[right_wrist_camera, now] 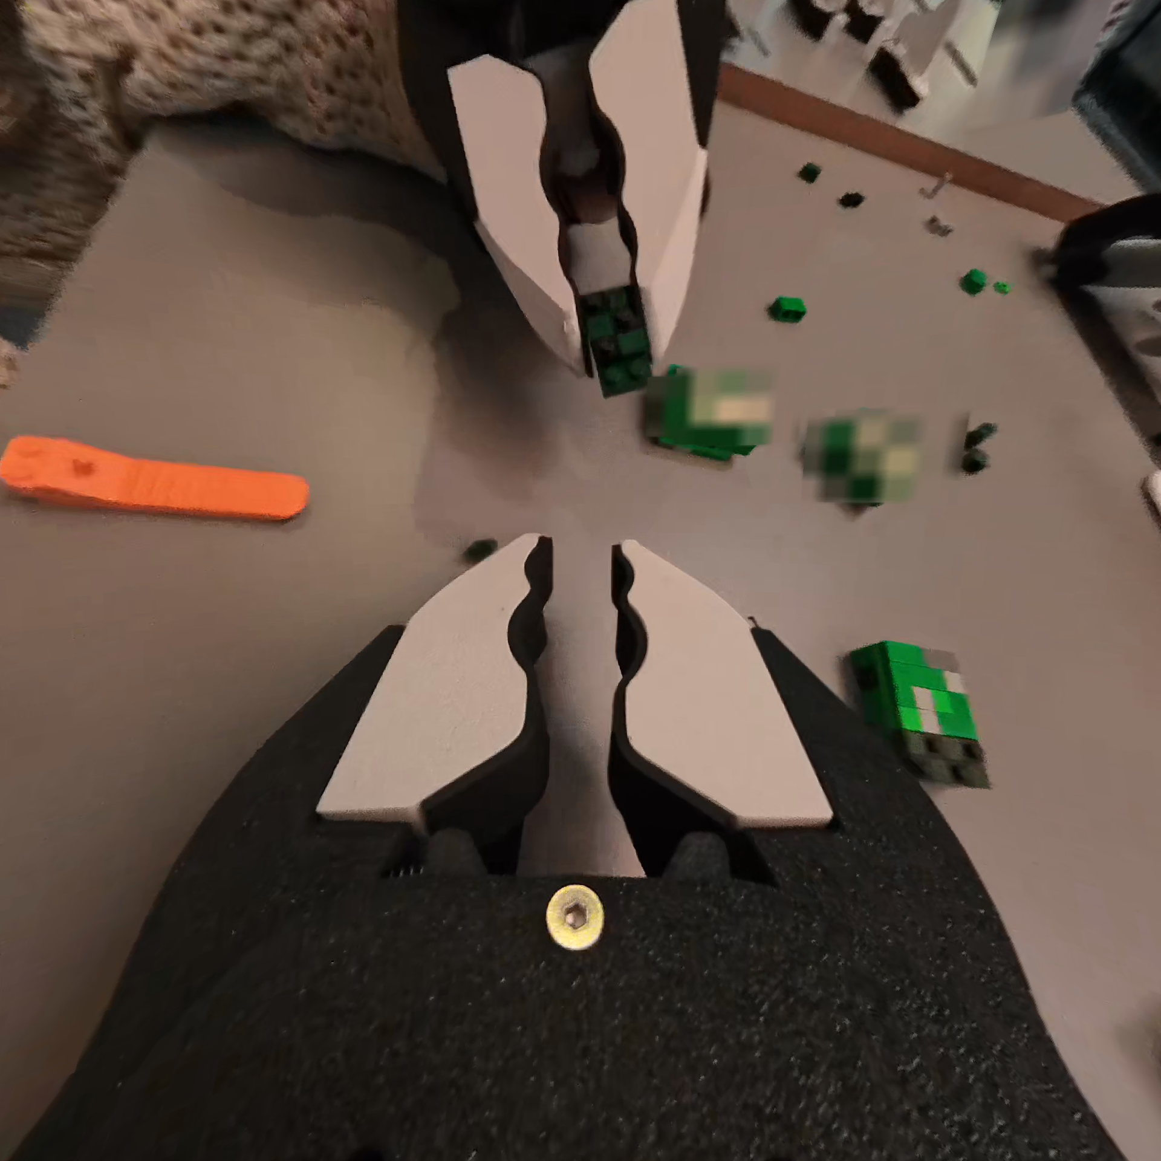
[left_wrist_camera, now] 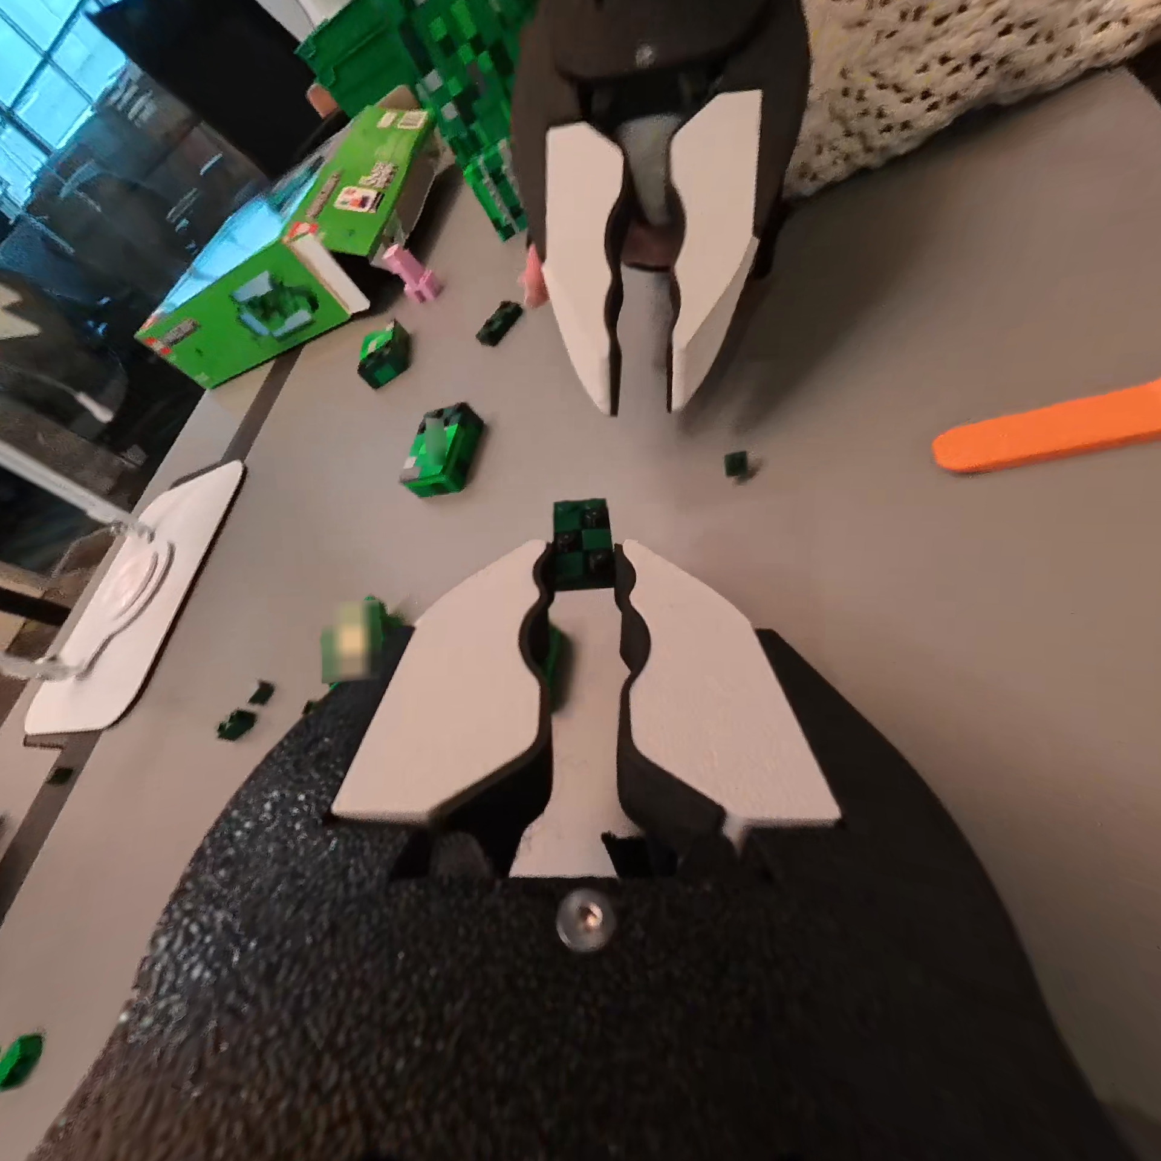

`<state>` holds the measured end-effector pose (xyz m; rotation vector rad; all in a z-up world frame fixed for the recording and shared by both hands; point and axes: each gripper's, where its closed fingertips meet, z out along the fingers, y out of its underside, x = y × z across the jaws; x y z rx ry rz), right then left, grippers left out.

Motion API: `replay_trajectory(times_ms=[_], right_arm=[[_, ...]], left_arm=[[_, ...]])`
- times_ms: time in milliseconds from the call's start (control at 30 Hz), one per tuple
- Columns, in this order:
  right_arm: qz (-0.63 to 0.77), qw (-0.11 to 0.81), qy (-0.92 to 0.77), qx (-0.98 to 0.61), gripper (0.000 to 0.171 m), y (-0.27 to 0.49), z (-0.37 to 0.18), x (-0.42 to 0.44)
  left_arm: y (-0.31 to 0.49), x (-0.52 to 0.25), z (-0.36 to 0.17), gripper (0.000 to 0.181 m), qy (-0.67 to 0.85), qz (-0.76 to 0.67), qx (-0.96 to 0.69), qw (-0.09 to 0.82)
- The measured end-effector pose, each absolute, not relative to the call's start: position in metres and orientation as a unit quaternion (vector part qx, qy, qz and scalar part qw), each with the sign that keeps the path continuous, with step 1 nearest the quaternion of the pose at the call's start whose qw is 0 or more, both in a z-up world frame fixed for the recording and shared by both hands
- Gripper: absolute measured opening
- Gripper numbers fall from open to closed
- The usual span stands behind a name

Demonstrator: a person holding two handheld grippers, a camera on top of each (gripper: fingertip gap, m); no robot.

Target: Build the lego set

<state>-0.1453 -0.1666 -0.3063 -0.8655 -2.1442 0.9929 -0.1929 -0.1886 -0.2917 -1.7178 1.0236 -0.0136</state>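
My left gripper (left_wrist_camera: 582,553) is shut on a small dark and light green checkered Lego piece (left_wrist_camera: 581,540), held just above the grey table (left_wrist_camera: 879,565). In the right wrist view the same piece (right_wrist_camera: 619,348) sticks out past the left gripper's tips (right_wrist_camera: 619,361). My right gripper (right_wrist_camera: 581,543) faces it, narrowly open and empty; it also shows in the left wrist view (left_wrist_camera: 641,405). A tiny dark green brick (left_wrist_camera: 740,465) lies on the table beside the right gripper's tips (right_wrist_camera: 480,550).
An orange brick separator (left_wrist_camera: 1055,427) lies to one side (right_wrist_camera: 151,480). Green sub-builds (left_wrist_camera: 443,452) (right_wrist_camera: 917,703), loose green bricks (right_wrist_camera: 785,309), a pink figure (left_wrist_camera: 414,276), a green box (left_wrist_camera: 251,308) and a tall green build (left_wrist_camera: 477,125) stand around. A white board (left_wrist_camera: 138,597) lies at the table edge. Tip to tip, the grippers are about 7 cm apart.
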Motion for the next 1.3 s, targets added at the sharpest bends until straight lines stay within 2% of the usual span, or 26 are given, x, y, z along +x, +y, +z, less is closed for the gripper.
replay_trajectory(times_ms=[133,300,567,667,800,1033,1100,1300], right_arm=[[0.402,0.218,-0.833,-0.312,0.015,-0.184,-0.318,-0.134],[0.440,0.154,-0.840,-0.278,0.014,-0.193,-0.315,-0.122],[0.400,0.111,-0.881,-0.227,0.019,-0.198,-0.331,-0.119],[0.403,0.102,-0.887,-0.203,0.015,-0.198,-0.331,-0.121],[0.400,0.088,-0.898,-0.161,0.001,-0.196,-0.332,-0.120],[0.411,0.100,-0.897,-0.130,0.000,-0.195,-0.330,-0.119],[0.411,0.121,-0.895,-0.127,0.006,-0.195,-0.329,-0.121],[0.407,0.062,-0.903,-0.125,0.014,-0.195,-0.332,-0.124]], left_arm=[[-0.192,-0.179,-0.305,0.017,0.446,0.011,-0.733,0.513],[-0.194,-0.184,-0.303,0.017,0.407,0.032,-0.747,0.524],[-0.192,-0.186,-0.307,0.017,0.378,0.056,-0.760,0.525],[-0.192,-0.187,-0.305,0.017,0.378,0.072,-0.756,0.529],[-0.193,-0.181,-0.293,0.017,0.365,0.112,-0.740,0.554],[-0.190,-0.171,-0.300,0.017,0.357,0.150,-0.754,0.531],[-0.189,-0.175,-0.302,0.017,0.350,0.163,-0.758,0.525],[-0.187,-0.181,-0.302,0.017,0.336,0.162,-0.765,0.526]])
